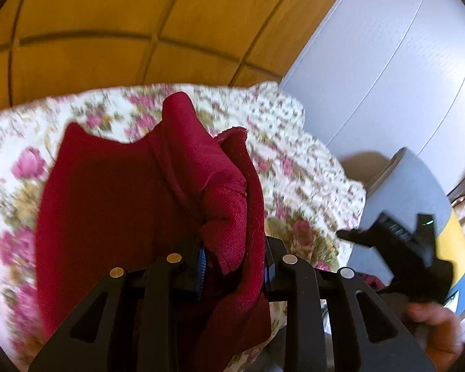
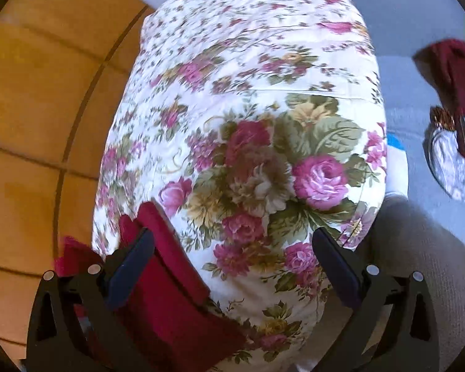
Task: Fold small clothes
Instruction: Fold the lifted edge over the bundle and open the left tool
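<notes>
In the left wrist view, a dark red garment [image 1: 145,198] is clamped between the left gripper [image 1: 235,266] fingers above a floral cloth [image 1: 294,161]. In the right wrist view, the right gripper [image 2: 232,263] is spread wide, unloaded, the garment [image 2: 170,294] seen beside its left finger.

The red garment [image 1: 145,192] is a matt woven cloth with a visibly coarse, ribbed weave and a frayed edge. Under it the floral cover [image 2: 263,124] is smooth printed cotton-like fabric (slightly puckered along its seams). The left gripper [image 1: 235,266] is matt black plastic with shiny metal pins and blue ridged pads. The floor [image 1: 108,31] looks like satin-finished wood planks.
</notes>
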A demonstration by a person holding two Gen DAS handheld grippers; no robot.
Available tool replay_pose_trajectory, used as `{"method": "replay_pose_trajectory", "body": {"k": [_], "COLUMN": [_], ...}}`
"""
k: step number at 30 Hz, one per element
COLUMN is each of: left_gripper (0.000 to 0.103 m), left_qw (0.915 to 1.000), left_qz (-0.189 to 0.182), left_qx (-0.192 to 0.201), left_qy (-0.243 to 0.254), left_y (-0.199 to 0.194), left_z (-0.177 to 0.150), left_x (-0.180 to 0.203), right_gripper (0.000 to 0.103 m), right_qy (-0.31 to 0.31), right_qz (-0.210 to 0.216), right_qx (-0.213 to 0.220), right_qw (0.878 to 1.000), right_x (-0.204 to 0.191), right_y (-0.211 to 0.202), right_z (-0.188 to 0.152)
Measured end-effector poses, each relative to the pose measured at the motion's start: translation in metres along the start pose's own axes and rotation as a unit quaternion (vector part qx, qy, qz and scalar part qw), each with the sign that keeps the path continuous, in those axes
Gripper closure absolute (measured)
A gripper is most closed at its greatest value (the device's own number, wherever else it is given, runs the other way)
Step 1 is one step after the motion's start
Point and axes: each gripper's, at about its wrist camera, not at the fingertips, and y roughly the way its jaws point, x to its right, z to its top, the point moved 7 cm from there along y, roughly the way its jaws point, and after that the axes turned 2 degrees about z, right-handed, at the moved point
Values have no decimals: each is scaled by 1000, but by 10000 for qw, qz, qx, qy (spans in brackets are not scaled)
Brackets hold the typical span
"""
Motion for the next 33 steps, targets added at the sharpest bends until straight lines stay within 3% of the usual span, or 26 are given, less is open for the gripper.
{"method": "replay_pose_trajectory", "body": {"k": [4,6,7,9,12,14,18,19,22,25,29,31,33], "left_gripper": [75,58,51,21,16,13,12,12,12,12,12,12,13], "left_qw": [9989,9972,9969,9952,9931,9923,9905,9882,9790,9707,9792,9779,9791], "left_qz": [265,325,198,-190,-617,-676,-3,408,1122,1502,1517,1689,1744], "left_qx": [-252,-327,-290,-188,195,532,1319,1475,1520,1246,664,863,856], "left_qy": [285,594,709,937,975,892,385,75,-770,-1403,-1171,-881,-593], "left_y": [30,39,36,22,-16,-40,-81,-89,-96,-91,-66,-66,-64], "left_z": [-19,-32,-36,-43,-51,-51,-42,-38,-34,-44,-61,-61,-60], "left_x": [14,26,32,43,46,36,-22,-52,-118,-166,-171,-164,-153], "right_gripper": [2,2,2,2,2,2,2,2,2,2,2,2,2], "right_qy": [-10,-21,-12,10,-20,-24,-348,-460,-994,-1533,-2650,-2972,-2990], "right_qz": [112,189,226,310,351,419,502,511,720,977,776,384,-353], "right_qx": [-93,-229,-291,-443,-551,-610,-778,-815,-1030,-1188,-1209,-1247,-1221], "right_qw": [9999,9996,9993,9985,9979,9973,9951,9943,9871,9761,9535,9459,9458], "right_x": [-5,-9,-10,-11,-14,-16,-29,-33,-55,-80,-104,-98,-74], "right_y": [3,9,11,16,20,22,26,27,30,32,39,47,56], "right_z": [-1,-5,-7,-12,-17,-20,-30,-33,-51,-68,-96,-102,-95]}}
